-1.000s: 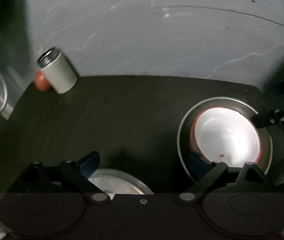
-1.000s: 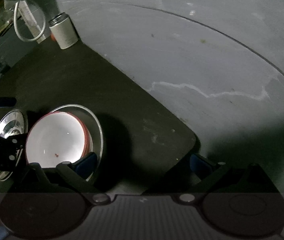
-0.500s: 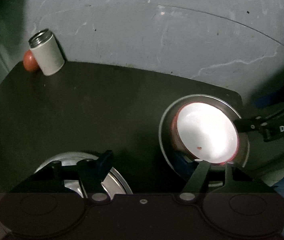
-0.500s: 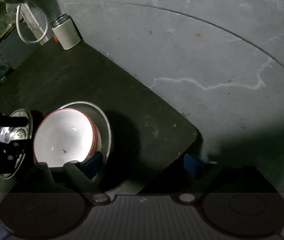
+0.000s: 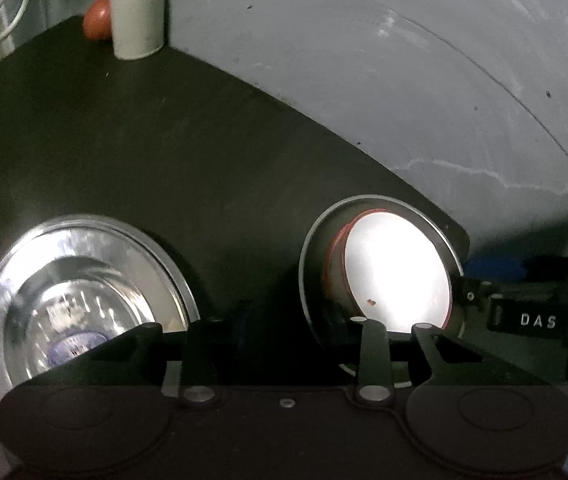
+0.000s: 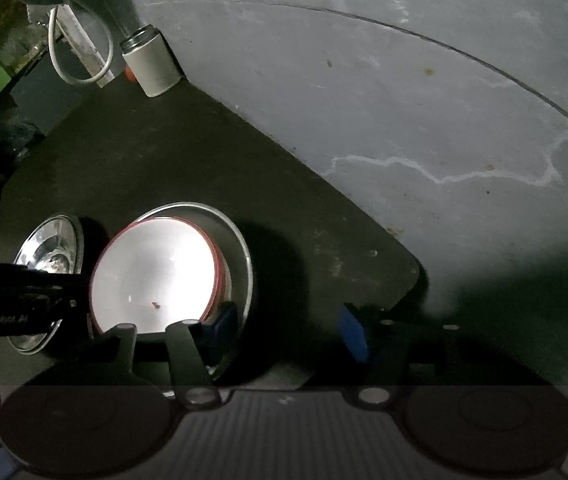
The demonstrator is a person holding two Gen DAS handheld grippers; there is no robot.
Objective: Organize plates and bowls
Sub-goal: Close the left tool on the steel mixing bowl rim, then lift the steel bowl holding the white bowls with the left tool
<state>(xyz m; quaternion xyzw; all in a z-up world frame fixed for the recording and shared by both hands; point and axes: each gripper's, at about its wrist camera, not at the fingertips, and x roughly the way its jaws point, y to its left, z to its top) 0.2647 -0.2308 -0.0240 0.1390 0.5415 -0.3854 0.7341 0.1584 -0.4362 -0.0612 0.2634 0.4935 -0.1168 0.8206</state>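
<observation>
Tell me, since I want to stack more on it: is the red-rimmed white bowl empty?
Nearly empty. The white bowl shows a bare interior except one small dark-red speck near its bottom. It sits inside the steel plate.

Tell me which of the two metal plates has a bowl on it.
The plate nearer the mat's corner: a red-rimmed white bowl sits in it. The other plate is bare.

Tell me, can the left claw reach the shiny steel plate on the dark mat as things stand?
Probably yes: the left claw stands open, the shiny steel plate lies beside it, and nothing lies between them.
</observation>
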